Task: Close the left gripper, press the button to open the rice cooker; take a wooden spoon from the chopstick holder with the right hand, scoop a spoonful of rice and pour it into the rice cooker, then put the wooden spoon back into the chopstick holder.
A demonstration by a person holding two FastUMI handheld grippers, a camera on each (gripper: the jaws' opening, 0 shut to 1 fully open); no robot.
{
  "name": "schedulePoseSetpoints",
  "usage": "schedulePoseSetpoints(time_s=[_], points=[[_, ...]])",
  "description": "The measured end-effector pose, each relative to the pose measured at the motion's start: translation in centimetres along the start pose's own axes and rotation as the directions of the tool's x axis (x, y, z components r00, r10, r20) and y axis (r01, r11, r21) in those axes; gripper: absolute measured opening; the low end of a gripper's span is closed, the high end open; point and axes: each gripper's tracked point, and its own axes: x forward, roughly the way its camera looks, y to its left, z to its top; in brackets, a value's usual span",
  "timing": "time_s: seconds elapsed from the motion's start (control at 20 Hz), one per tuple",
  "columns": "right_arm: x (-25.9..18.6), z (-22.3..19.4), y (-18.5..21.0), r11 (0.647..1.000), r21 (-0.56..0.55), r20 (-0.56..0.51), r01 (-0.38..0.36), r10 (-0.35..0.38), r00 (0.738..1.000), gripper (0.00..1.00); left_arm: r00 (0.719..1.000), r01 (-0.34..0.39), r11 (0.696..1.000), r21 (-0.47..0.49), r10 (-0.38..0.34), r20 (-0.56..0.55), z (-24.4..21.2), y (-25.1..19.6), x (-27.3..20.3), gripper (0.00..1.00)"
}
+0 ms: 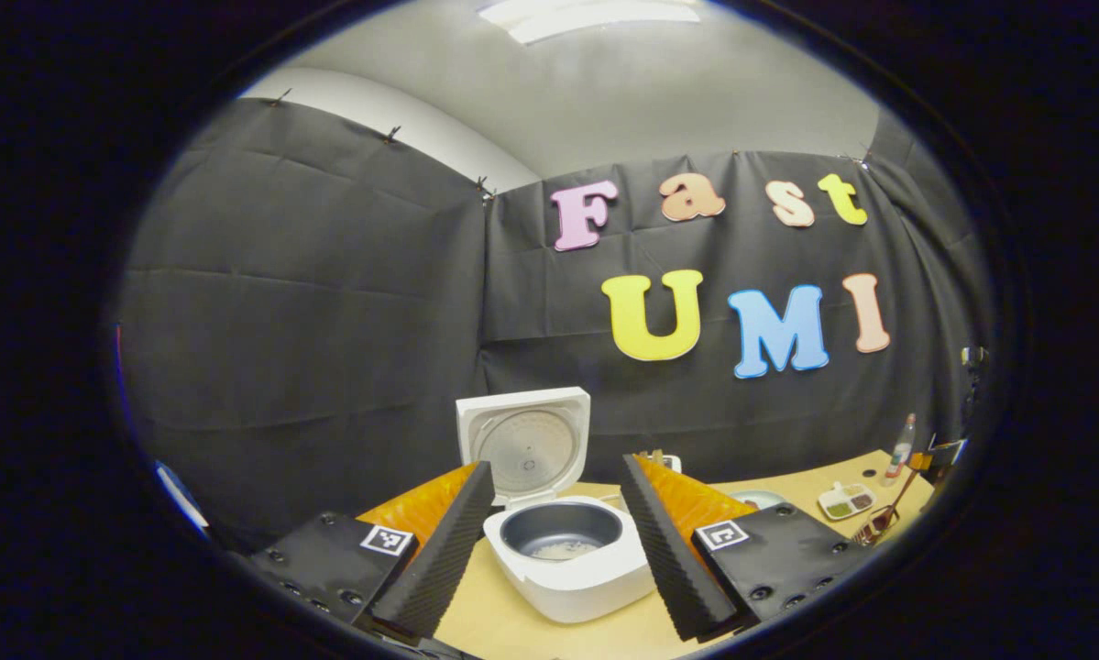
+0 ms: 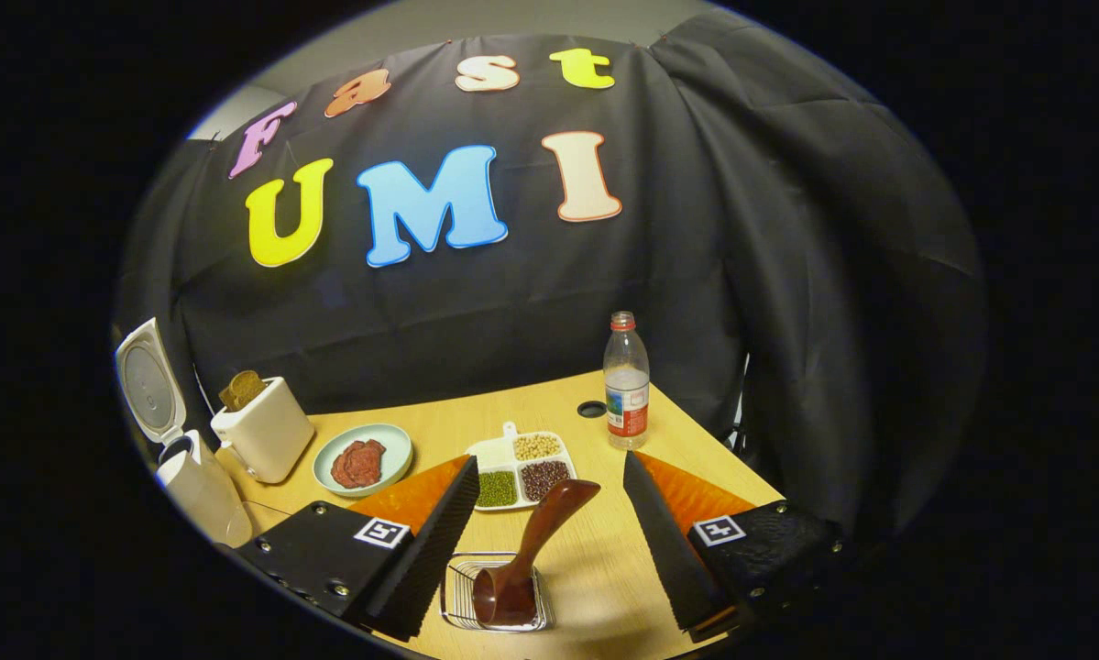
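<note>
The white rice cooker [image 1: 567,577] stands open, lid [image 1: 523,445] upright, with a little rice in its dark pot [image 1: 560,534]. My left gripper [image 1: 557,465] is open, its fingers on either side of the cooker and apart from it. The cooker [image 2: 196,490] sits at the far left in the right gripper view. The brown wooden spoon [image 2: 535,541] stands in the wire chopstick holder [image 2: 457,596], handle leaning up to the right. My right gripper [image 2: 549,461] is open just behind the holder, with the spoon between its fingers, untouched. The spoon and holder [image 1: 879,522] also appear at the far right.
On the wooden table [image 2: 604,568] are a white toaster [image 2: 260,426] with bread, a plate of meat [image 2: 363,458], a divided dish [image 2: 522,467] of rice and beans, and a water bottle [image 2: 626,383]. The table edge runs close on the right.
</note>
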Motion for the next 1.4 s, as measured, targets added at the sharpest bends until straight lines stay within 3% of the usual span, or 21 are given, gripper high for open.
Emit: schedulePoseSetpoints(time_s=[0.2, 0.25, 0.35, 0.45, 0.5, 0.55, 0.6, 0.65, 0.75, 0.8, 1.05, 1.4], points=[[1.1, -2.8, 0.4, 0.999, 0.019, -0.091, -0.029, 0.03, 0.995, 0.92, 0.999, -0.028, 1.0, 0.012, 0.028, -0.026, -0.9, 0.7, -0.5, 0.92], [1.3, -3.2, 0.7, 0.999, 0.031, -0.108, -0.037, 0.04, 0.993, 0.83, 0.999, -0.037, 0.999, 0.019, 0.038, -0.027, -1.0, 0.9, -0.6, 0.92], [1.3, -4.9, 1.5, 0.995, 0.072, -0.173, -0.064, 0.075, 0.982, 0.75, 0.999, -0.046, 0.999, 0.026, 0.047, -0.028, -1.0, 1.2, -1.2, 0.92], [1.5, -6.2, 2.5, 0.991, 0.109, -0.221, -0.076, 0.099, 0.97, 0.75, 0.998, -0.055, 0.998, 0.023, 0.055, -0.031, -1.4, 1.5, -1.4, 0.92], [1.9, -6.5, 2.3, 0.991, 0.117, -0.227, -0.06, 0.085, 0.97, 0.68, 0.998, -0.058, 0.998, 0.021, 0.059, -0.035, -1.6, 1.7, -1.4, 0.92], [1.7, -6.5, 2.5, 0.989, 0.133, -0.237, -0.07, 0.1, 0.966, 0.41, 0.997, -0.061, 0.998, 0.019, 0.062, -0.04, -1.7, 2.0, -1.3, 0.92], [1.5, -7.0, 3.1, 0.984, 0.154, -0.25, -0.092, 0.129, 0.96, 0.37, 0.997, -0.065, 0.998, 0.016, 0.065, -0.044, -1.8, 2.3, -1.4, 0.92], [0.6, -6.5, 2.4, 0.986, 0.156, -0.254, -0.06, 0.099, 0.962, 0.38, 0.997, -0.066, 0.998, 0.01, 0.067, -0.047, -1.9, 2.6, -1.3, 0.92], [2.1, -6.9, 3.1, 0.98, 0.187, -0.255, -0.073, 0.12, 0.959, 0.16, 0.996, -0.072, 0.997, -0.001, 0.072, -0.048, -1.9, 3.2, -1.3, 0.96], [1.2, -6.6, 3.5, 0.983, 0.169, -0.245, -0.077, 0.118, 0.962, 0.11, 0.996, -0.075, 0.997, -0.006, 0.074, -0.045, -2.0, 3.5, -1.2, 0.94], [-1.3, -3.1, 4.4, 0.997, 0.024, -0.156, -0.077, 0.08, 0.984, 0.11, 0.998, -0.056, 0.998, -0.026, 0.054, -0.043, -2.3, 4.2, -0.8, 0.96], [-4.9, 1.1, 6.3, 0.998, 0.028, -0.049, -0.065, 0.066, 0.997, 0.11, 0.999, -0.018, 0.998, -0.052, 0.016, -0.04, -3.2, 5.3, -0.4, 0.92]])
